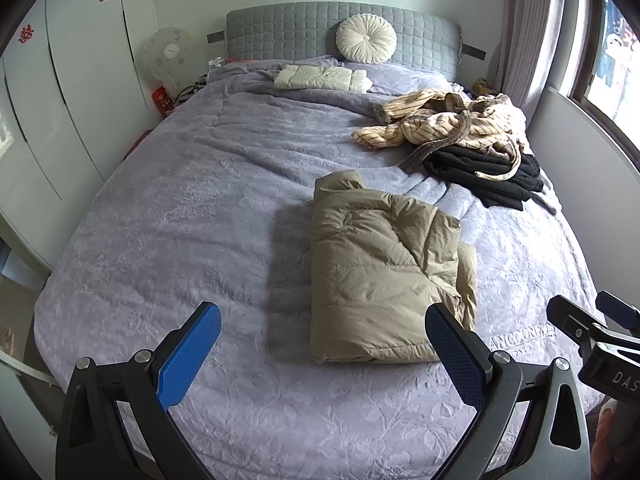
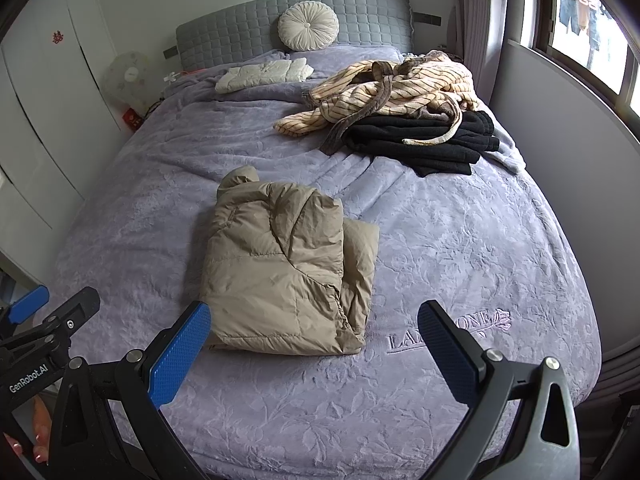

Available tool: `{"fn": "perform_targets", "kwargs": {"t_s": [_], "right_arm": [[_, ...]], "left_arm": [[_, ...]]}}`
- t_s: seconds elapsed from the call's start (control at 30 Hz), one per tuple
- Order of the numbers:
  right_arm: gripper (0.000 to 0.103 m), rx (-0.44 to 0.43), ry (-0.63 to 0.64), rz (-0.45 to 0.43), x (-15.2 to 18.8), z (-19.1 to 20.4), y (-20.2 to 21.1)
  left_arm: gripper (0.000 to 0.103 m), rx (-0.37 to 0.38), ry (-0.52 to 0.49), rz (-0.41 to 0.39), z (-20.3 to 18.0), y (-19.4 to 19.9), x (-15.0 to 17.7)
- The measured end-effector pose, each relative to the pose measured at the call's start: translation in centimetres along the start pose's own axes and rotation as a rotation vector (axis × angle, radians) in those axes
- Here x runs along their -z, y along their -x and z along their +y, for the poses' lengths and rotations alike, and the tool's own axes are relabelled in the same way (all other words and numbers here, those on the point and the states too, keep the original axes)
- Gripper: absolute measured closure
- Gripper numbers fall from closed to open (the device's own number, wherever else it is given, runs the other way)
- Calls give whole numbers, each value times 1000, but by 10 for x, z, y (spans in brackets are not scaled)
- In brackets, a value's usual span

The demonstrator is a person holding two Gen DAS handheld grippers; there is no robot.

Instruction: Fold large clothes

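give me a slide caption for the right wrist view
Open right gripper above a folded tan puffer jacket on the bed.

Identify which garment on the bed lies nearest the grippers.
The folded tan puffer jacket, just beyond both open grippers; the striped robe, black garment and cream jacket lie farther back.

A big bed (image 1: 168, 208) has a soft purple blanket (image 2: 460, 248). A round white pillow (image 1: 366, 39) leans on the grey headboard (image 1: 280, 32). A fan (image 1: 167, 56) stands beside white closet doors (image 1: 68, 92).
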State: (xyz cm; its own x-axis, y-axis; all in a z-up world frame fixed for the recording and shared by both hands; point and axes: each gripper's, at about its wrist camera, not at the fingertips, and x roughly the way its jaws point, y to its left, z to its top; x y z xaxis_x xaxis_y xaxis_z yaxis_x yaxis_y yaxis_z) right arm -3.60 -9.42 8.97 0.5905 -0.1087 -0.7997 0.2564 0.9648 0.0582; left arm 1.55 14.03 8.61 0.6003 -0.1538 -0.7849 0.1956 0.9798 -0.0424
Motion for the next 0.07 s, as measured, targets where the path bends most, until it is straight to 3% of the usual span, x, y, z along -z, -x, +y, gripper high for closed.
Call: {"fn": "perform_targets", "kwargs": {"t_s": [0.07], "right_arm": [[0,0,1,0,-2,0,-1]], "left_arm": [[1,7,-6,3,-2,1,0]]}}
